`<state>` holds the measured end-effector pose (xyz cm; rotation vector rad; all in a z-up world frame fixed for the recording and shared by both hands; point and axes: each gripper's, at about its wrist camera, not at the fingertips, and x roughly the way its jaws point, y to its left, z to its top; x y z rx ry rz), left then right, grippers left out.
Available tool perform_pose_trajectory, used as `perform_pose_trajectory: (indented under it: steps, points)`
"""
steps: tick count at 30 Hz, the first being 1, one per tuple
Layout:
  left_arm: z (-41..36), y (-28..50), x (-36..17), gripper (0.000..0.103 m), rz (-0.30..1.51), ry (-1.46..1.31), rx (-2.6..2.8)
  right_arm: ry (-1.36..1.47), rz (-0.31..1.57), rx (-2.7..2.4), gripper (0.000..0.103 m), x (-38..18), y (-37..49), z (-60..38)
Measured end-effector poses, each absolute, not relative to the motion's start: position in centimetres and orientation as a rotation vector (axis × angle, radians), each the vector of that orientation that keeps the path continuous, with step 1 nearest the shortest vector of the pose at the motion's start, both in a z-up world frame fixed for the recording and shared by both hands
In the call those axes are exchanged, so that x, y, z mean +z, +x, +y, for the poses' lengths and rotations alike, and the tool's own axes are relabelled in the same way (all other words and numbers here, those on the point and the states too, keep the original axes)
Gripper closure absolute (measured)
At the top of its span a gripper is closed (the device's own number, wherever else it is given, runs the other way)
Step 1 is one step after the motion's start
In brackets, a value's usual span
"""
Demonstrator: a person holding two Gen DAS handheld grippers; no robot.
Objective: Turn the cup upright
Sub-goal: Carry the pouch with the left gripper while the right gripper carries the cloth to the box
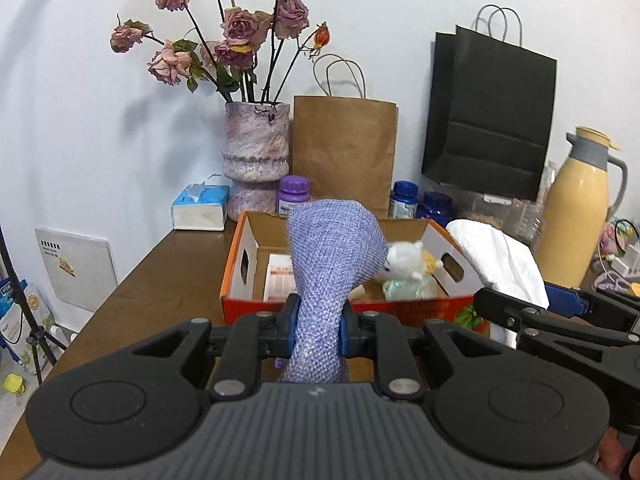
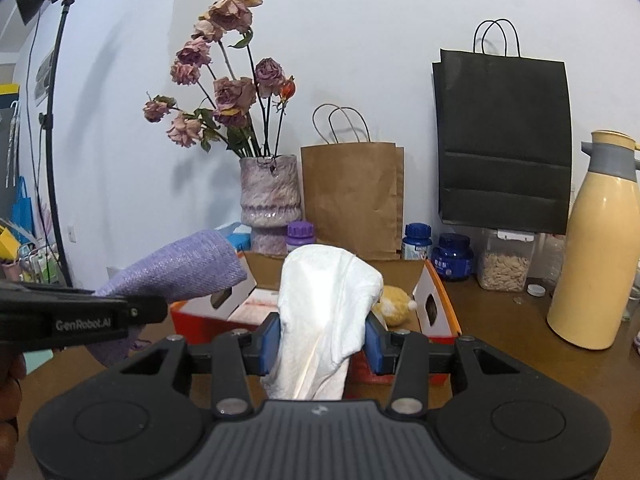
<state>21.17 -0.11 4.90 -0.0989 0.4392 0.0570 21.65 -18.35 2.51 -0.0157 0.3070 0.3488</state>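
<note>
No cup shows in either view. My left gripper (image 1: 318,328) is shut on a purple woven cloth (image 1: 332,248) that stands up between its blue pads. My right gripper (image 2: 320,340) is shut on a crumpled white cloth (image 2: 324,300). Both are held above the brown table, just in front of an open orange-and-white cardboard box (image 1: 240,264). In the right wrist view the left gripper (image 2: 156,310) comes in from the left with the purple cloth (image 2: 180,268). In the left wrist view the right gripper (image 1: 564,300) sits at the right with the white cloth (image 1: 500,256).
The box (image 2: 436,288) holds papers and a plush toy (image 2: 396,306). Behind it stand a vase of dried roses (image 1: 256,148), a brown paper bag (image 1: 344,152), a black bag (image 1: 488,120), several small bottles and a tissue box (image 1: 200,208). A yellow jug (image 2: 596,264) stands right. The table edge runs along the left.
</note>
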Motion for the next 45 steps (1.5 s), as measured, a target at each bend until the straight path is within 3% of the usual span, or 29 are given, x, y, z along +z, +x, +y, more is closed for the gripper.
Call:
perform_pose_trajectory:
  steps: [24,45]
  points:
    - [2.1,32.7,5.2,0.084,0.448,-0.151,0.109,-0.015,0.328,0.351,0.061,4.0,33.8,-13.1]
    - [3.3,39.6,2.1,0.084,0.527,-0.091,0.155,-0.074,0.43,0.362,0.061,1.2,40.5,-10.7]
